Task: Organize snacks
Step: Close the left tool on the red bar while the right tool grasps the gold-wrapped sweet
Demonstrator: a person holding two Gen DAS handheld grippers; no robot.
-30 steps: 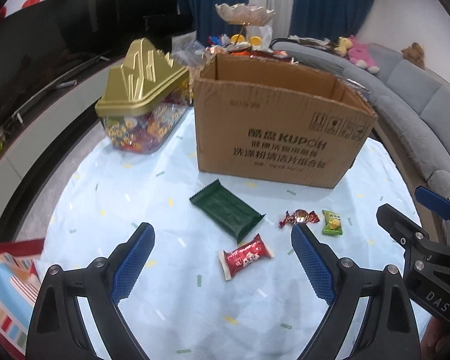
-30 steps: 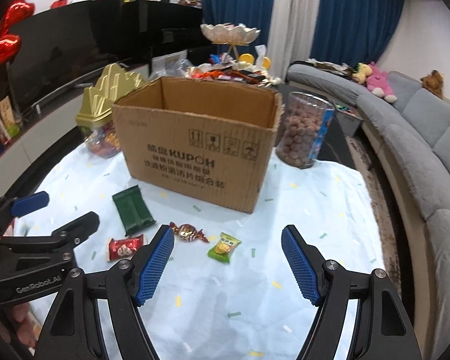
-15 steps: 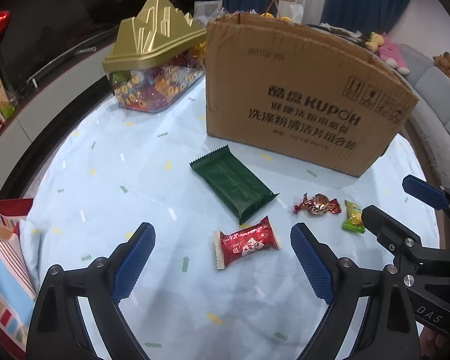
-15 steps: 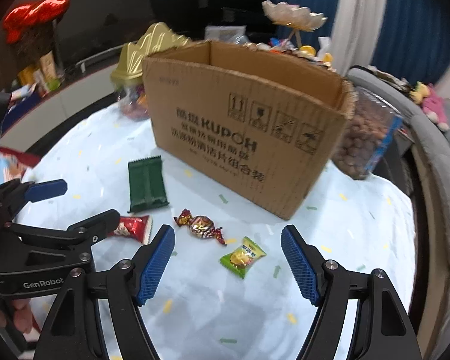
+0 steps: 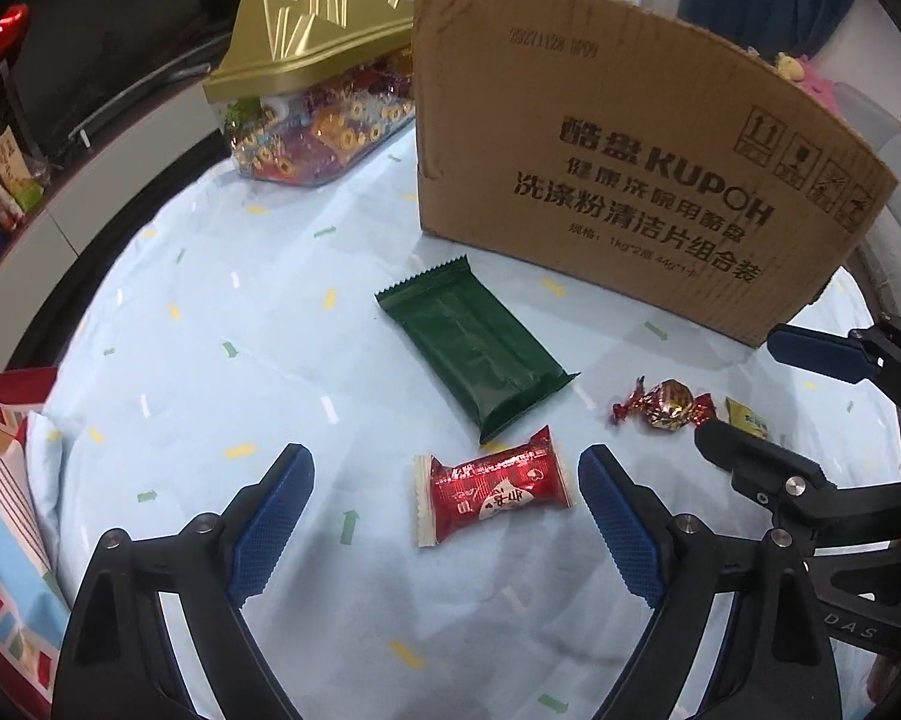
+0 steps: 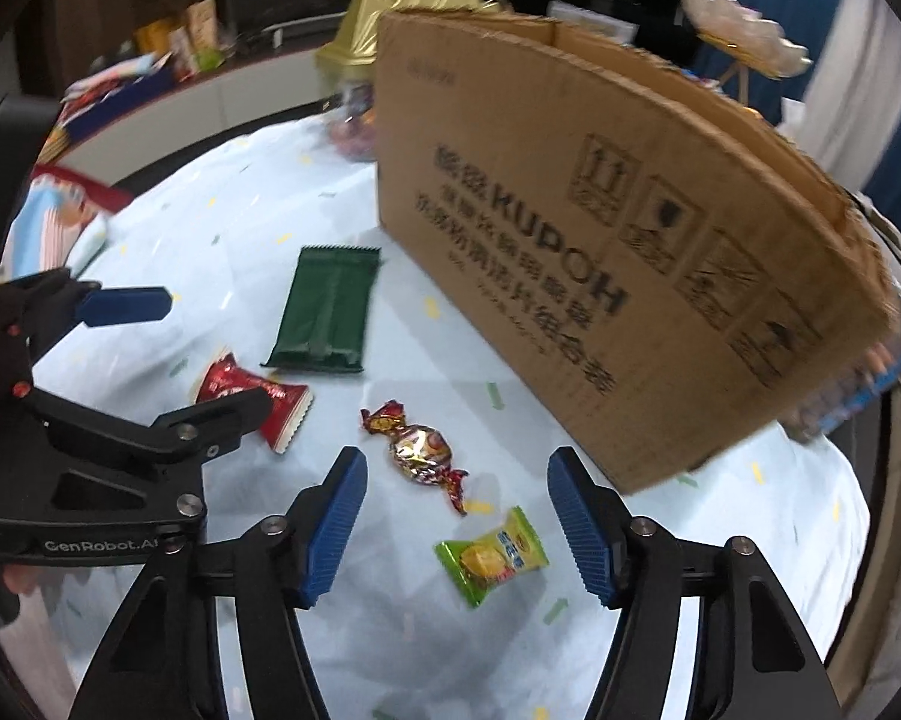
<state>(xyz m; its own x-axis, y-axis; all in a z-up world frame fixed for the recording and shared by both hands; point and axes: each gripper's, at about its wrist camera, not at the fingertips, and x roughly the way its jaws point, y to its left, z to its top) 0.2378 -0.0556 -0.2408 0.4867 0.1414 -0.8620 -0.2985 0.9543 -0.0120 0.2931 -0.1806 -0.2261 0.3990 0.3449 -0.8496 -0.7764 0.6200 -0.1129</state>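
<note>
We see four snacks on cloth (image 5: 222, 276) in front of box (image 5: 630, 180).

L gripper (image 5: 444, 504) – fingers apart, closing a bit, red pack (image 5: 491, 489) between, no touch.

R gripper (image 6: 456, 516) – closing, green candy (image 6: 491, 553) and foil candy (image 6: 422, 453) between, nothing gripped.

We judge wrappers light, crinkly, slippery – pinch across middle, not on twisted ends. Green bar (image 5: 477, 348) flat, stiffer.

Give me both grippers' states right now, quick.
Left gripper: open, closing slightly, empty, red candy packet between its fingers.
Right gripper: open, closing, empty, above green candy.
</note>
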